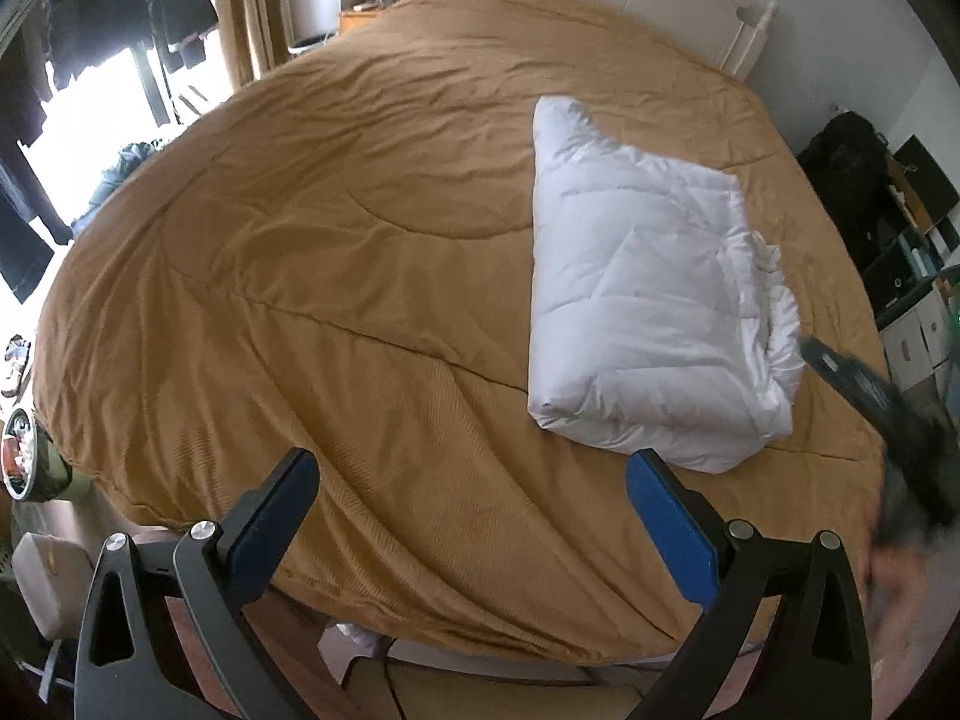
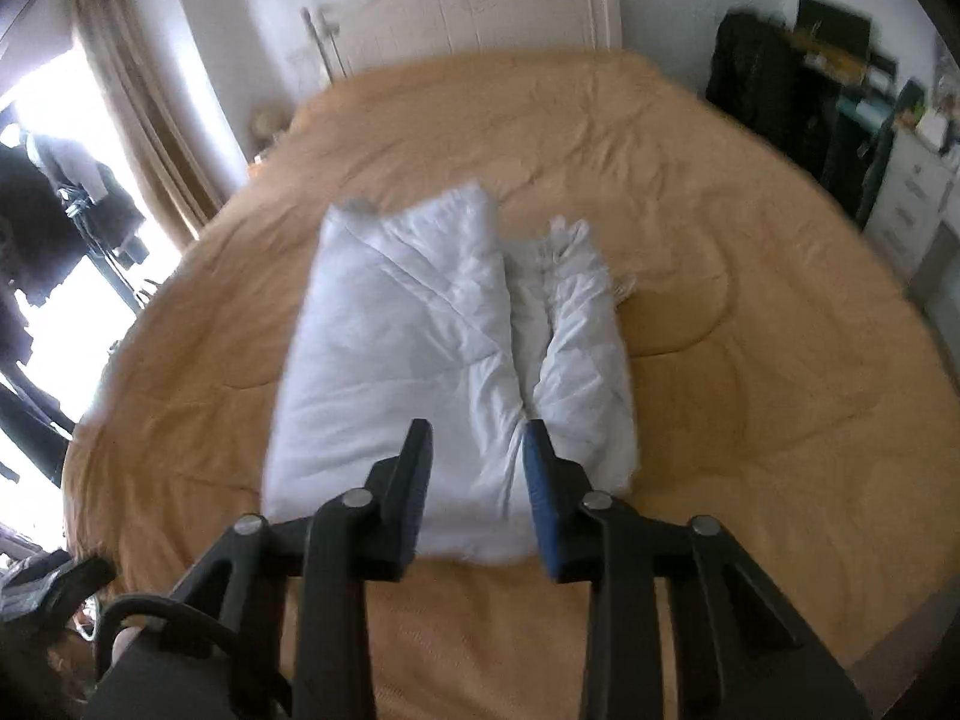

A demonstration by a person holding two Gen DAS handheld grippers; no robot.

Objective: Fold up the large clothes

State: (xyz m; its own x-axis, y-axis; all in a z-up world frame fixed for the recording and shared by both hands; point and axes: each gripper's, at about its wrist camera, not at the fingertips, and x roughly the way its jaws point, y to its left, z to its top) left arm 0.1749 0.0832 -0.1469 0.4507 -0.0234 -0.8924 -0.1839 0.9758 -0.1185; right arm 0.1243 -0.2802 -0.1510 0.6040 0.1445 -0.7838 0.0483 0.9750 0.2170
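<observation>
A white quilted garment (image 1: 642,300) lies folded into a long bundle on the tan bedspread (image 1: 312,276), its right side rumpled. My left gripper (image 1: 471,462) hangs open over the bed's near edge, left of the bundle's near end, with nothing between its blue pads. In the right wrist view the garment (image 2: 408,348) fills the middle, and my right gripper (image 2: 477,438) stands over its near end, jaws narrowly apart. White cloth shows in the gap, but I cannot tell whether the pads press on it. The left view shows the right gripper (image 1: 840,369) blurred at the bundle's right edge.
A white headboard (image 2: 480,6) stands at the far end of the bed. Dark clothes hang by the bright window (image 1: 84,90) on the left. Shelves and drawers (image 2: 912,192) line the right wall, with a black coat (image 2: 750,78) beside them. Floor clutter (image 1: 24,450) lies at the left.
</observation>
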